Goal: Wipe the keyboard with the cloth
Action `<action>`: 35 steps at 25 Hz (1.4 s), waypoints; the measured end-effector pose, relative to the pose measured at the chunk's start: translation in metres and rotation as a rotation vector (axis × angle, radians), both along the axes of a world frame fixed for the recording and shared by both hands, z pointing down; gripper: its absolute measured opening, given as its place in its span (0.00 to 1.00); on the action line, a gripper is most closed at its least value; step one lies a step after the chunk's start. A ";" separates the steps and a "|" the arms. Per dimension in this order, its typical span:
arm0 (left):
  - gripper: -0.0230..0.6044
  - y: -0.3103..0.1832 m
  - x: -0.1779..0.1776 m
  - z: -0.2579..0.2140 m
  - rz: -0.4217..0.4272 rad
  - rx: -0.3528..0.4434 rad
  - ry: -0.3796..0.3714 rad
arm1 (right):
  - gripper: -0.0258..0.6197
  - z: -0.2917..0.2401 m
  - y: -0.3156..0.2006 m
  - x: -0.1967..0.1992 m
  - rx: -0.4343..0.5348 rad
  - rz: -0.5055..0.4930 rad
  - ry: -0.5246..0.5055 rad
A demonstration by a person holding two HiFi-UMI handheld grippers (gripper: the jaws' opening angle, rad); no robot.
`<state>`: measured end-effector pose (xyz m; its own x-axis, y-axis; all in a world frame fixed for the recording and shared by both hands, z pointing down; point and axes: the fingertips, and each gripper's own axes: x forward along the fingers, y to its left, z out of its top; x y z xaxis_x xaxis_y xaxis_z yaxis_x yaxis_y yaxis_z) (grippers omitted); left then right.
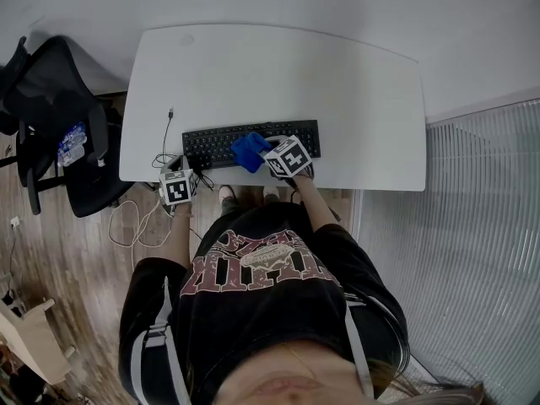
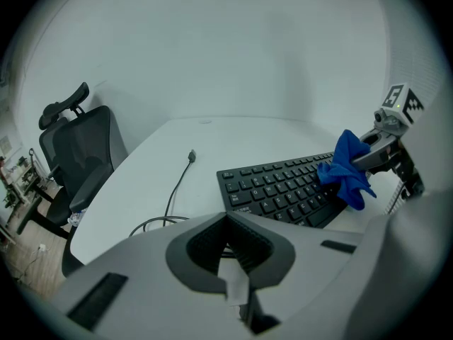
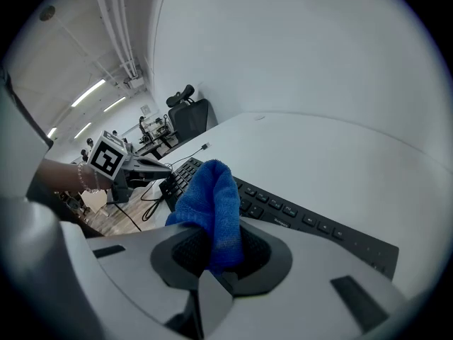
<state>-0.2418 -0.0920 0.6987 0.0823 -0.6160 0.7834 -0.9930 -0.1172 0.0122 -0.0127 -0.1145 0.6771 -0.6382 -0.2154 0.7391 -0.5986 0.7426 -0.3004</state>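
Note:
A black keyboard [image 1: 221, 144] lies near the front edge of the white table [image 1: 337, 83]. My right gripper [image 1: 263, 154] is shut on a blue cloth [image 1: 249, 151], which hangs bunched over the middle keys. In the right gripper view the cloth [image 3: 211, 202] sticks up from between the jaws, with the keyboard [image 3: 304, 222] just beyond. My left gripper [image 1: 179, 174] sits at the table's front left corner, left of the keyboard, shut with nothing in it. Its own view shows the keyboard [image 2: 279, 188], the cloth [image 2: 347, 170] and the right gripper [image 2: 388, 153] to the right.
A thin black cable [image 1: 168, 132] runs across the table left of the keyboard and loops off the front edge. A black office chair [image 1: 59, 125] stands left of the table on the wood floor. A ribbed glass partition [image 1: 481, 226] rises on the right.

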 end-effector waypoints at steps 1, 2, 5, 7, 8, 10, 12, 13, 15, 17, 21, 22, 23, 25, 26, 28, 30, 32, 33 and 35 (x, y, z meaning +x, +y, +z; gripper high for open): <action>0.09 0.000 0.000 0.000 0.000 0.000 -0.001 | 0.14 0.000 0.000 0.003 -0.001 -0.017 0.004; 0.09 -0.001 0.000 0.000 -0.001 0.001 -0.001 | 0.14 0.000 0.001 0.007 0.001 -0.038 0.014; 0.09 0.001 0.003 0.001 -0.003 0.001 -0.001 | 0.14 0.003 0.000 0.025 0.013 -0.066 0.047; 0.09 0.001 0.003 0.001 -0.002 0.001 0.000 | 0.14 0.003 -0.003 0.037 0.014 -0.051 0.060; 0.09 0.000 0.002 0.000 -0.001 0.001 0.001 | 0.14 0.002 -0.005 0.042 0.014 -0.041 0.065; 0.09 -0.001 0.002 -0.001 -0.001 0.003 0.003 | 0.14 0.003 -0.006 0.054 0.011 -0.016 0.069; 0.09 0.000 0.002 0.000 -0.002 0.004 0.001 | 0.14 0.005 -0.005 0.067 0.007 0.013 0.067; 0.09 0.000 0.003 0.000 -0.002 0.004 -0.001 | 0.14 0.006 -0.004 0.073 0.005 0.027 0.067; 0.09 0.001 0.003 0.001 -0.002 0.004 -0.002 | 0.14 0.008 -0.004 0.084 0.003 0.050 0.072; 0.09 0.000 0.002 0.001 -0.002 0.003 -0.001 | 0.14 0.009 -0.004 0.093 0.002 0.065 0.084; 0.09 0.000 0.001 0.001 -0.002 0.001 -0.001 | 0.14 0.011 -0.001 0.107 -0.006 0.090 0.091; 0.09 0.001 0.001 0.001 -0.002 0.000 -0.003 | 0.14 0.011 -0.001 0.110 -0.007 0.096 0.091; 0.09 0.001 0.001 0.001 -0.003 0.000 -0.003 | 0.14 0.011 0.000 0.113 -0.008 0.103 0.092; 0.09 0.000 0.002 0.000 -0.002 0.000 -0.003 | 0.14 0.012 0.000 0.120 -0.009 0.116 0.096; 0.09 0.000 0.002 0.000 -0.002 -0.001 -0.003 | 0.14 0.011 0.000 0.123 -0.009 0.121 0.100; 0.09 0.000 0.002 0.000 -0.001 -0.002 -0.004 | 0.14 0.011 -0.001 0.130 -0.008 0.132 0.110; 0.09 0.000 0.002 0.000 0.000 -0.003 -0.006 | 0.14 0.011 -0.001 0.136 -0.008 0.143 0.117; 0.09 0.000 0.002 0.000 -0.003 -0.003 -0.008 | 0.14 0.012 0.000 0.144 -0.008 0.156 0.119; 0.09 0.000 0.002 0.000 -0.005 -0.002 -0.010 | 0.14 0.012 0.000 0.148 -0.009 0.164 0.119; 0.09 0.000 0.003 0.000 -0.010 0.000 -0.012 | 0.14 0.013 0.002 0.155 -0.011 0.180 0.116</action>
